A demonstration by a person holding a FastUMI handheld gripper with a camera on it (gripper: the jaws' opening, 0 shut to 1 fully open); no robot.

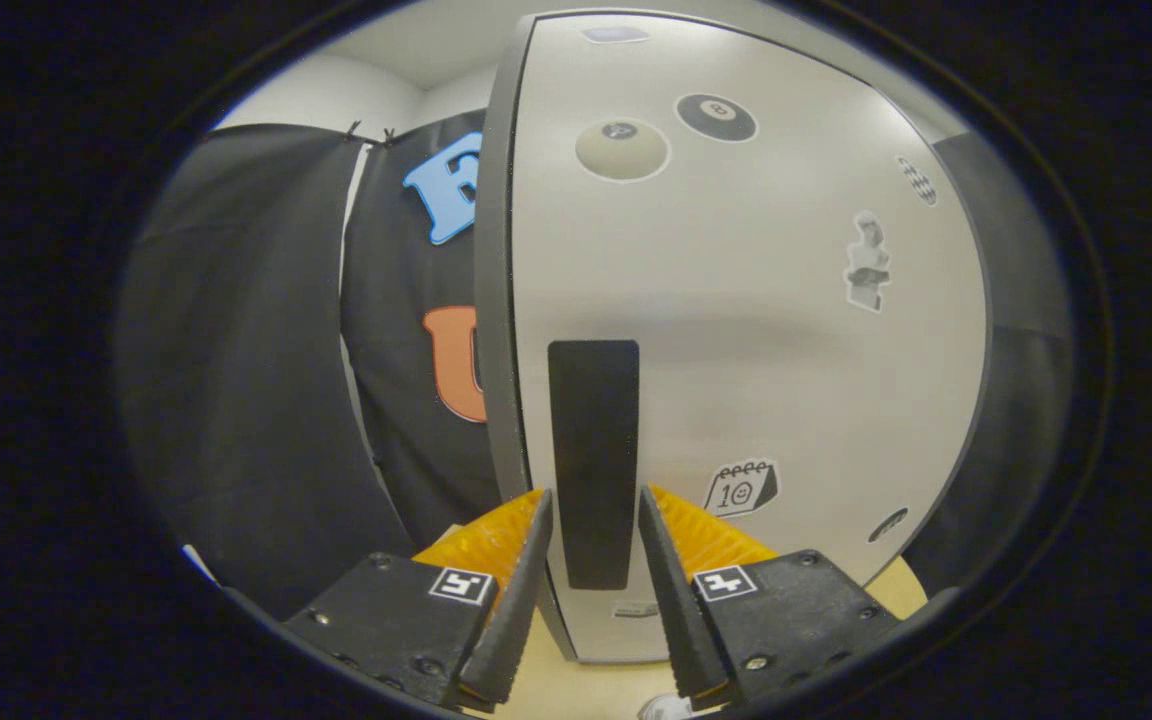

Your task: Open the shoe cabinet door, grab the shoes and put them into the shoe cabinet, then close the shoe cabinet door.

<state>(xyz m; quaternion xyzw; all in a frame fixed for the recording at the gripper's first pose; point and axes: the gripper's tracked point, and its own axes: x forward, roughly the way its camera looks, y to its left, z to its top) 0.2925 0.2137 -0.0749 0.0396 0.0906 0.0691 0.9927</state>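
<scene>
Gripper view shows the tongs (593,520) with the two fingers (521,580) spread a little apart, one on each side of the long black handle (593,460) of the shoe cabinet door (756,330). The tips sit very close to the handle's sides, but I cannot tell if they press on it. The handle stands upright, near the door's left edge. The door is pale grey with a dark rim and has stickers (741,488) on it. Under the tongs is a light wooden floor (586,690). Black cloth (236,380) hangs to the left of the cabinet.
</scene>
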